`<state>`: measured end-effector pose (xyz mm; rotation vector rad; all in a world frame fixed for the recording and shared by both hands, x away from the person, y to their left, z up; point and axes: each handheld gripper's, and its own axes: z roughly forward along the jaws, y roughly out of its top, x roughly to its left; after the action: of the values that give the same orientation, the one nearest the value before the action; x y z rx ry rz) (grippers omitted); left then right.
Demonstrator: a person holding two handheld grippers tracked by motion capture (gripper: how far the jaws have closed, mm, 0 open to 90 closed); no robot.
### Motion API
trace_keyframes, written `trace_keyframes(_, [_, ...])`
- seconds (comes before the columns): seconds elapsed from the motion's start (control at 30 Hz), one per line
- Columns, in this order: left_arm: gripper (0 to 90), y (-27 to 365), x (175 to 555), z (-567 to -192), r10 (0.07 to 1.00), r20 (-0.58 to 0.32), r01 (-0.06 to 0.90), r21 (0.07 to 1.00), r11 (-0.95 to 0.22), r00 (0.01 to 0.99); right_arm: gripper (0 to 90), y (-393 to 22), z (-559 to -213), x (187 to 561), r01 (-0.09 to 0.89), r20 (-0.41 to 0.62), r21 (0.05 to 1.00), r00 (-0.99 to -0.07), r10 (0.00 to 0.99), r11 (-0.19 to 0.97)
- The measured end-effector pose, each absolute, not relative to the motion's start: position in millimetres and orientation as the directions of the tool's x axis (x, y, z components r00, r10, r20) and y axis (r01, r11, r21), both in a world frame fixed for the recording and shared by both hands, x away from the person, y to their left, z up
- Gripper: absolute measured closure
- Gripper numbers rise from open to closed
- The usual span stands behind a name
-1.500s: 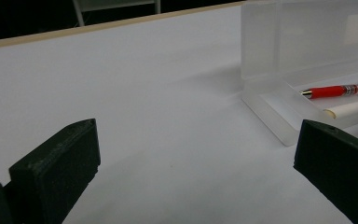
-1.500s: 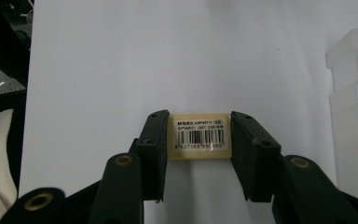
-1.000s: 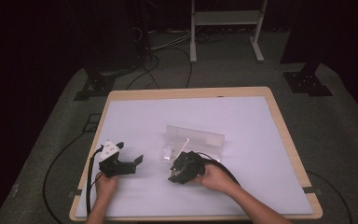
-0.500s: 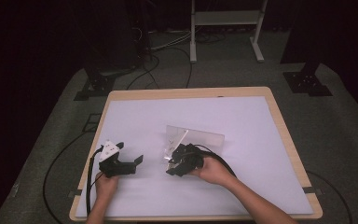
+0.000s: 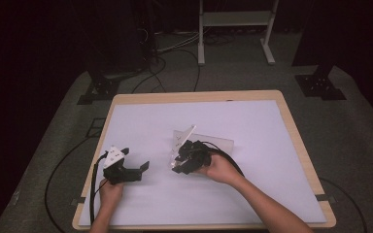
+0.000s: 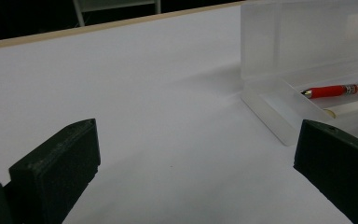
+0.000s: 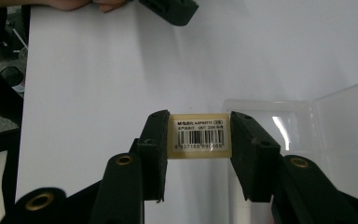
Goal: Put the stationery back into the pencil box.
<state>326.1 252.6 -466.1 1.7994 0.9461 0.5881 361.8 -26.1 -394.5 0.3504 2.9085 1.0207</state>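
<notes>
Small cream-coloured block (image 7: 200, 136): rectangular, bearing a white barcode label with a line of small print above the bars. It sits level, label facing the right gripper view's camera, above the white table surface and just beside the box.

Translucent plastic box (image 6: 279, 100): open, lid raised upright. It contains a red pen (image 6: 340, 89) and what appears to be a white pen, lying flat.
</notes>
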Motion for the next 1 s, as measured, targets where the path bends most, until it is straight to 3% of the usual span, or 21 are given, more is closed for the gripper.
trace_keyframes(1.0, [0.0, 253, 326, -466, 0.813, -0.017, 0.334, 0.917, -0.22, 0.582, 58.0, -15, -402, 391, 0.236, 0.025, 0.617, -0.959, 0.281, 0.751])
